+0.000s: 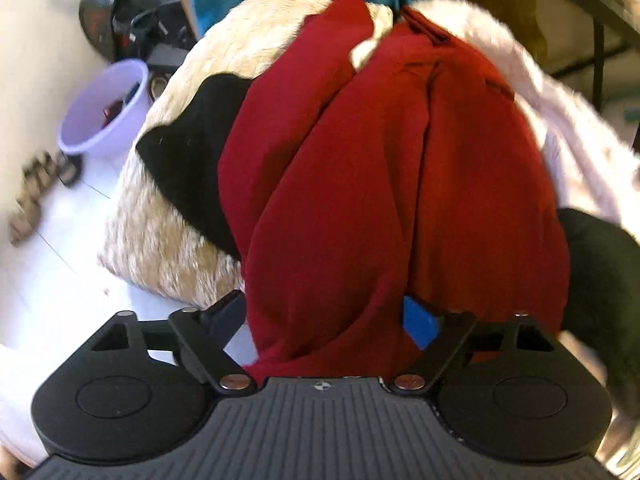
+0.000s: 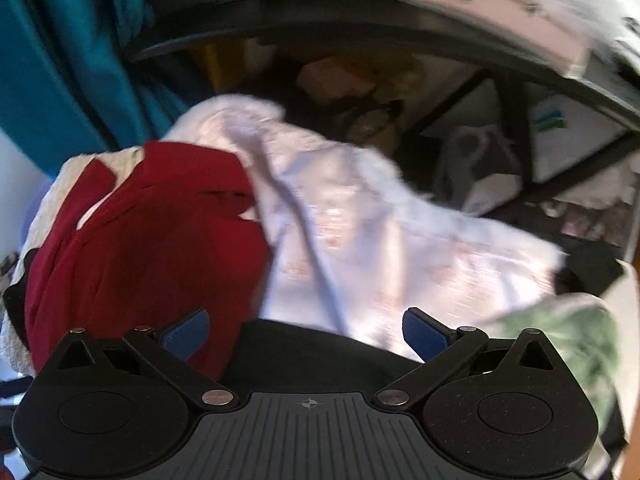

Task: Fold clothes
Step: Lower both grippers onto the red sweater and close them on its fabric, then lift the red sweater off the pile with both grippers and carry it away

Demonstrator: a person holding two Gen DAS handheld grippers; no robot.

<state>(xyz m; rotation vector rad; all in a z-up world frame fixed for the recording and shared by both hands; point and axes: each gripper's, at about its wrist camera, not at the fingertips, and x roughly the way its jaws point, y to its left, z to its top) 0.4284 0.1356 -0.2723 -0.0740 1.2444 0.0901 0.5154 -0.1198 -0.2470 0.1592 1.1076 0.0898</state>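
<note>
- The left gripper (image 1: 324, 316) points steeply down into a heap of laundry, and a bunched fold of the red garment (image 1: 380, 168) lies between its jaws.
- Its blue pad (image 1: 418, 322) at 3 o'clock sits against the red cloth, the dark finger at 9 o'clock lies at the fold's other edge; whether the pads actually press the cloth I cannot tell, since the jaws stand fairly wide.
- The red garment runs from the jaws up toward 12 o'clock, draped over a cream fuzzy blanket (image 1: 160, 240) with a black piece of cloth (image 1: 188, 160) tucked at its 9 o'clock side.
- A pale pink garment (image 1: 560, 128) lies at 2 o'clock of the red one, touching it.
- On the white floor (image 1: 52, 272) at 10 o'clock stands a lilac bowl (image 1: 100, 112) (some small dark items inside, too blurred to name).
- The right gripper (image 2: 306, 334) has its jaws spread wide with nothing clamped; black fabric (image 2: 312, 352) lies below and between them.
- In the right wrist view the red garment (image 2: 152, 232) is at 9 o'clock, the pale pink garment (image 2: 360, 240) spreads from centre to 3 o'clock, and a greenish cloth (image 2: 576, 340) shows at 4 o'clock.
- A dark table edge (image 2: 360, 28) arcs across at 12 o'clock, with a teal curtain (image 2: 60, 60) at 10 o'clock.
</note>
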